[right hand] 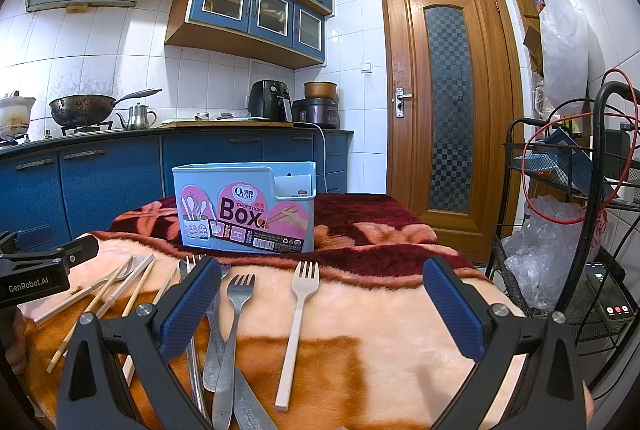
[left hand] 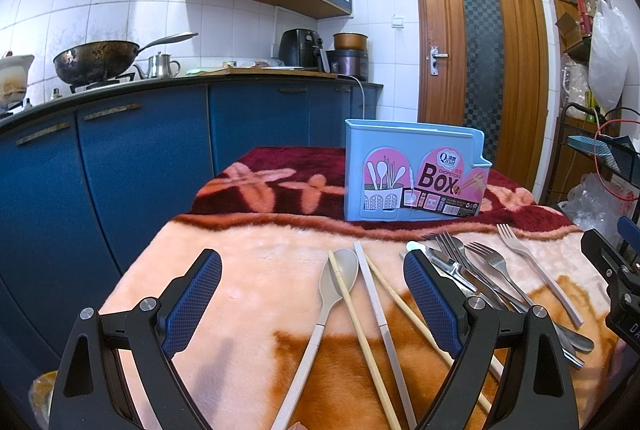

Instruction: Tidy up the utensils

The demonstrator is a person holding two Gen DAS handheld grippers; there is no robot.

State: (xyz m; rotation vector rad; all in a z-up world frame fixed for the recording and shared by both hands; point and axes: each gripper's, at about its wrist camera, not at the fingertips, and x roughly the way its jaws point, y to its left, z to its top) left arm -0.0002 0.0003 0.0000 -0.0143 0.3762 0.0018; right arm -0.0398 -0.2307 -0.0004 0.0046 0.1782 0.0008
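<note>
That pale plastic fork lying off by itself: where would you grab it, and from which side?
Grip the pale fork mid-handle, coming straight down from above with the right gripper, fingers either side of the handle. It lies flat on the blanket, apart from the metal forks, so the sides are clear.

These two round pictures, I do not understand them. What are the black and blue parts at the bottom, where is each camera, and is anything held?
There is no robot here. A person holds one two-finger tool in each hand, and a wide-angle camera on each looks forward along its fingers. One picture comes from the left tool, the other from the right tool. The blue pads are the fingers; both tools are open and hold nothing. On the plush blanket stands a blue chopsticks box. In front of it lie a pale spoon, chopsticks, metal forks and a pale fork.
</note>
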